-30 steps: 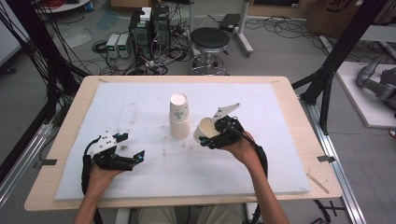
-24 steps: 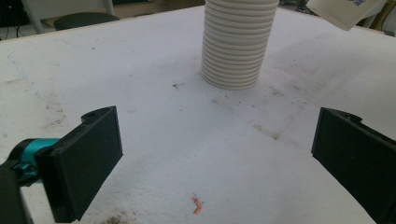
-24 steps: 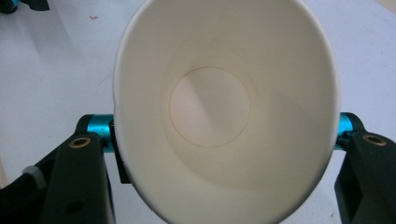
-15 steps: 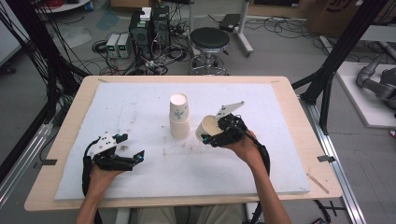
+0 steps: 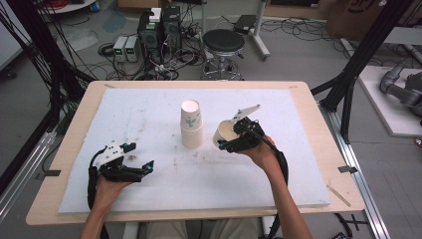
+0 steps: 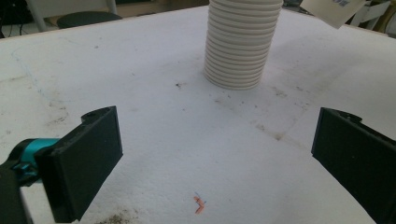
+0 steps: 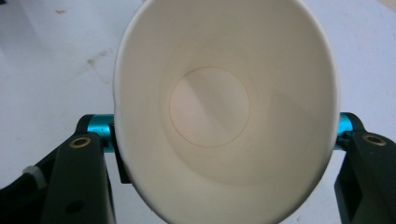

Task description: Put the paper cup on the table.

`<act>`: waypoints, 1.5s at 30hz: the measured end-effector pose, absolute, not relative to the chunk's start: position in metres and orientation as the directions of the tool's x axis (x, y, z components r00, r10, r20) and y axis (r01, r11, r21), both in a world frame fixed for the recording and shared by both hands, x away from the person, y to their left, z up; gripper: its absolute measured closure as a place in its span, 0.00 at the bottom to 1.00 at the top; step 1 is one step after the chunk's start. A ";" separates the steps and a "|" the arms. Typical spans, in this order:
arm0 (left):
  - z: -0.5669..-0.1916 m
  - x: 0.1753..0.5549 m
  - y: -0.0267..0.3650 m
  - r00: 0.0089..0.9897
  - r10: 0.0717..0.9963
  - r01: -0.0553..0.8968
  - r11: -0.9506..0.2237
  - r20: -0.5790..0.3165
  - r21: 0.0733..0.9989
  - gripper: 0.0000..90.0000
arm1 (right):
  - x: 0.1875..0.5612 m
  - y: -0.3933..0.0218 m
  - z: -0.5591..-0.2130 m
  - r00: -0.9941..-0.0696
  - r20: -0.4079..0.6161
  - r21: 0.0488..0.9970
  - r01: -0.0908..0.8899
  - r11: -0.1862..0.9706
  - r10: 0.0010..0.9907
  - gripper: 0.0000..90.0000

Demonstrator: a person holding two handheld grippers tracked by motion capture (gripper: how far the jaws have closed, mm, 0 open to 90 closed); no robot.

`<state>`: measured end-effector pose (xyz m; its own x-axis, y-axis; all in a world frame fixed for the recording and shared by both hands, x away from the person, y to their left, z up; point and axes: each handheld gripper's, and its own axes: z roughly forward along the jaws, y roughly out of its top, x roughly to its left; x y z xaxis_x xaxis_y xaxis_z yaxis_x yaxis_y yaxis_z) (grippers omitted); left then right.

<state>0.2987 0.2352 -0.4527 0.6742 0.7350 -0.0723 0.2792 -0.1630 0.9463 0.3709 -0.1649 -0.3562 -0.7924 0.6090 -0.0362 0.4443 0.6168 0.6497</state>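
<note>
The cup (image 5: 225,133) has tilted in the clamped right gripper (image 5: 234,142); its gripper view reveals the empty inside

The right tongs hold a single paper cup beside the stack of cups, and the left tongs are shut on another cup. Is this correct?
Not quite. The left tongs are open and empty, as the left gripper view shows. The right tongs do hold a single paper cup beside the stack of cups.

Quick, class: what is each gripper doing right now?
Left gripper: open, holding nothing, resting low over the white mat.
Right gripper: shut on a single paper cup, beside the cup stack.
</note>
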 end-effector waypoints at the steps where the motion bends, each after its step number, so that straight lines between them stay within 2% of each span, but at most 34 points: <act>1: -0.453 0.299 0.235 0.673 0.736 0.280 -0.160 -0.075 0.946 0.02 | 0.373 -0.165 -0.358 -0.787 -0.041 0.641 0.453 0.620 0.616 0.37; 24: -0.453 0.299 0.235 0.670 0.739 0.281 -0.161 -0.073 0.946 0.02 | 0.413 -0.154 -0.390 -0.723 -0.081 0.472 0.578 0.666 0.686 0.37; 36: -0.453 0.299 0.236 0.669 0.740 0.281 -0.159 -0.075 0.946 0.02 | 0.420 -0.149 -0.398 -0.719 -0.090 0.467 0.581 0.667 0.689 0.36; 39: -0.453 0.299 0.236 0.668 0.740 0.280 -0.160 -0.073 0.946 0.02 | 0.420 -0.149 -0.399 -0.721 -0.092 0.466 0.579 0.669 0.687 0.33; 43: -0.453 0.299 0.236 0.666 0.742 0.283 -0.154 -0.078 0.947 0.02 | 0.421 -0.149 -0.402 -0.713 -0.079 0.471 0.590 0.656 0.697 0.22; 45: -0.453 0.299 0.236 0.666 0.742 0.282 -0.154 -0.078 0.947 0.02 | 0.421 -0.150 -0.405 -0.716 -0.072 0.469 0.590 0.657 0.695 0.22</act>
